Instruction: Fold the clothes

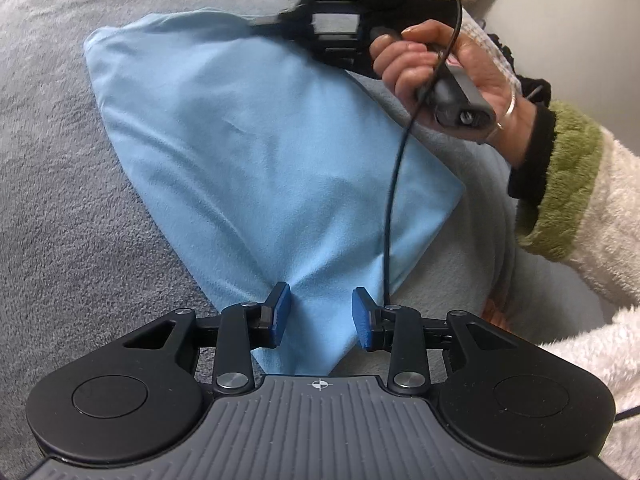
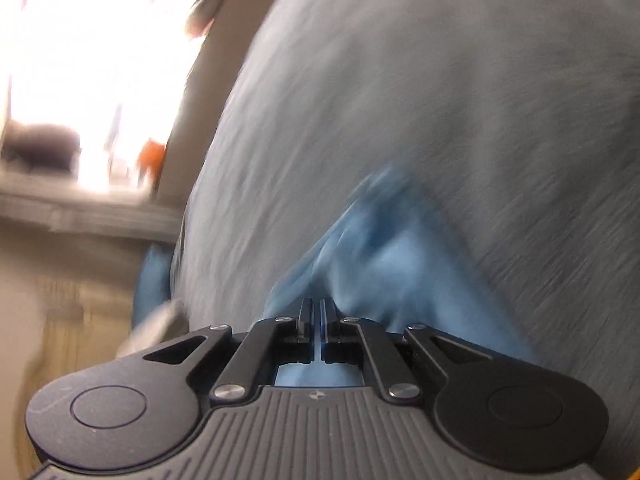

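Cloth (image 1: pixel 256 152) is lying on the blanket (image 1: pixel 60 160); right gripper (image 2: pixel 316 312) is pinching its corner, left gripper (image 1: pixel 320 316) is released astride the near corner and should be clamping before lifting evenly.

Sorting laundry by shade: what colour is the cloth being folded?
Plain light blue cloth, no pattern; clearest in the left wrist view.

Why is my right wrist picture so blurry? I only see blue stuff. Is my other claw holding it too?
Observer: No, the left claw is open, with the blue cloth lying between its fingers.
Operator: What's the cloth on?
Observer: A grey fuzzy blanket.
Operator: Where's my claw?
Observer: The right claw pinches the cloth's far corner, above the blanket.
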Available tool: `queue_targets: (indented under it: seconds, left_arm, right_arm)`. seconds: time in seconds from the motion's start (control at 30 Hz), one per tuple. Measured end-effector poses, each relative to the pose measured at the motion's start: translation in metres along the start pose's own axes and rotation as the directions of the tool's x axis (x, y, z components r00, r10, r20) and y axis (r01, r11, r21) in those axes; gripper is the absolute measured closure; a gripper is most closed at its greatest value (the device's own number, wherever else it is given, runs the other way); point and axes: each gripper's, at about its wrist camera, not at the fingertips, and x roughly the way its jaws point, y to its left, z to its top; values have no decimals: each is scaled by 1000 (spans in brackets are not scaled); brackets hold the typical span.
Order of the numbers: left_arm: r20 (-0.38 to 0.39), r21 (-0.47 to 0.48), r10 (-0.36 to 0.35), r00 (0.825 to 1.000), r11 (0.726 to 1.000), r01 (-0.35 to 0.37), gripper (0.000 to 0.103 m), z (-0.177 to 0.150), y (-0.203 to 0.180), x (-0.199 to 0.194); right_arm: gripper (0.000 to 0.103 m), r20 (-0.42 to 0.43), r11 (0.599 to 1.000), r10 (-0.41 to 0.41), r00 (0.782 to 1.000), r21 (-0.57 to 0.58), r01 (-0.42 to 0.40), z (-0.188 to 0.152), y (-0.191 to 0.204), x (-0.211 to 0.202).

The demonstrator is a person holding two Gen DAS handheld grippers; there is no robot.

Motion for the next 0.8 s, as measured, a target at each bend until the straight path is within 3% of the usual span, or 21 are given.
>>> queue_targets:
  seconds: [0.07,0.17,0.23,0.37,0.5,0.57,0.67,0.77,0.8]
  left_arm:
    - [-4,-12,-8,1000,1000,8,69,0,2,0]
    - [-11,-23,-18,1000,1000,18,69,0,4,-1]
    - [-14,-22,-20,1000,1000,19,69,-1,4,-2]
    - [-12,-3,-5,1000,1000,5,69,-3,0,-2]
    - [-17,13,9,1000,1000,-9,69,-6,-5,-3]
    - [-25,21,5,1000,1000,-5,69,-18,-8,-11]
    - [-34,30,1,999,1000,0,69,-29,-10,-18]
    - [-40,37,-2,999,999,3,69,-38,-10,-21]
    - [-43,40,-3,999,999,4,69,-41,-11,-22]
  right_arm:
    - [100,58,998,31,998,50,-34,6,-6,-7]
    - [99,7,996,50,999,-72,-50,-4,16,-10]
    - [99,-90,987,15,996,-159,-29,-14,31,6]
    - [99,-150,957,-62,987,-291,15,-27,52,38]
    - [99,68,875,-141,988,-458,156,-25,80,34]
    - [98,95,857,-112,989,-496,144,-32,93,19]
    - [98,-26,761,-53,998,-649,24,-60,116,0]
    - [98,-247,709,-70,967,-694,-126,-91,122,2]
    - [98,-275,700,-94,957,-702,-132,-96,122,9]
